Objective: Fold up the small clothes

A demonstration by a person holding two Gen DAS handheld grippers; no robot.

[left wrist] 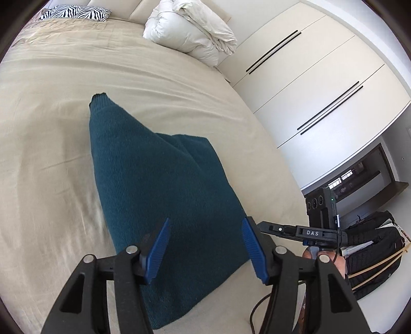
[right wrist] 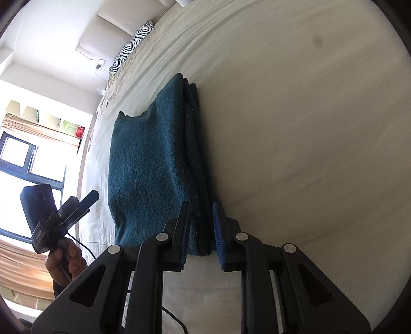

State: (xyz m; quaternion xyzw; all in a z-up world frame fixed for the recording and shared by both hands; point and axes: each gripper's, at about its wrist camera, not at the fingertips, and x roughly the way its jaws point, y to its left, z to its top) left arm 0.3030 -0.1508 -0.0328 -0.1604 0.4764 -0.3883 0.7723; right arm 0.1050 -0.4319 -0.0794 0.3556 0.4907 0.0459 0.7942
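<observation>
Left hand-held gripper (left wrist: 205, 246) hovering open over the teal garment (left wrist: 159, 200); right hand-held gripper (right wrist: 201, 233) pinching its folded edge.

Blue pads (left wrist: 159, 251) of the left unit are standing apart, gripping nothing, with fabric visible below them. Right jaws are sitting nearly closed, clamping the stacked layers at the near corner. Garment is lying folded on the beige bed (left wrist: 51, 154), near a white duvet (left wrist: 190, 33) and zebra pillow (left wrist: 77, 12).
</observation>
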